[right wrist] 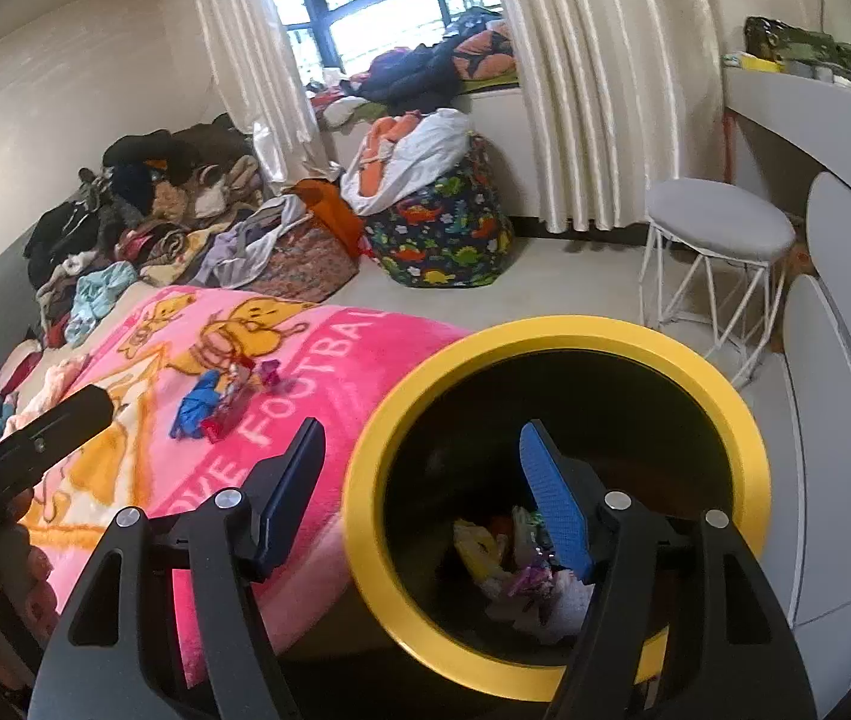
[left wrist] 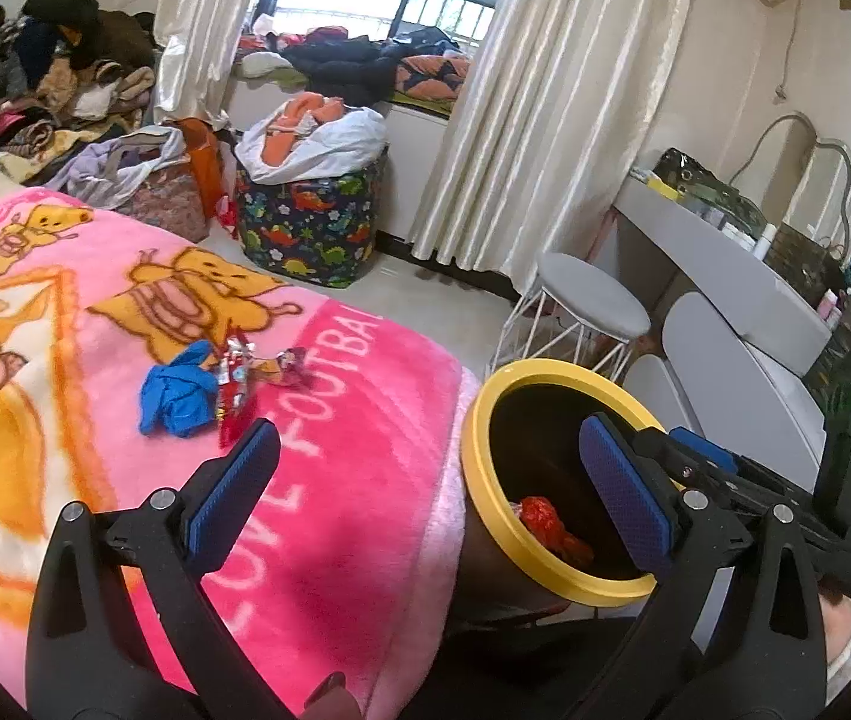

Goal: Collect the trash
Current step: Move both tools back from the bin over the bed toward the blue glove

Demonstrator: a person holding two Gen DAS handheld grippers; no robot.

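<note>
On the pink blanket (left wrist: 335,480), left of the yellow-rimmed bin (left wrist: 551,468), we saw the wrappers (left wrist: 233,384) lying just beyond our left gripper (left wrist: 425,480), nearer it than the right gripper (right wrist: 419,492); both grippers gaped wide, empty.

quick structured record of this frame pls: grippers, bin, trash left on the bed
left gripper: open, empty, over the blanket edge beside the bin
right gripper: open, empty, above the bin mouth
bin: black with yellow rim, beside the bed, open top
bin contents: several wrappers, including a red one
blanket: pink cartoon print, covers the bed
trash left on bed: crumpled blue piece, red and silver wrapper, small purple wrapper, clustered together
</note>
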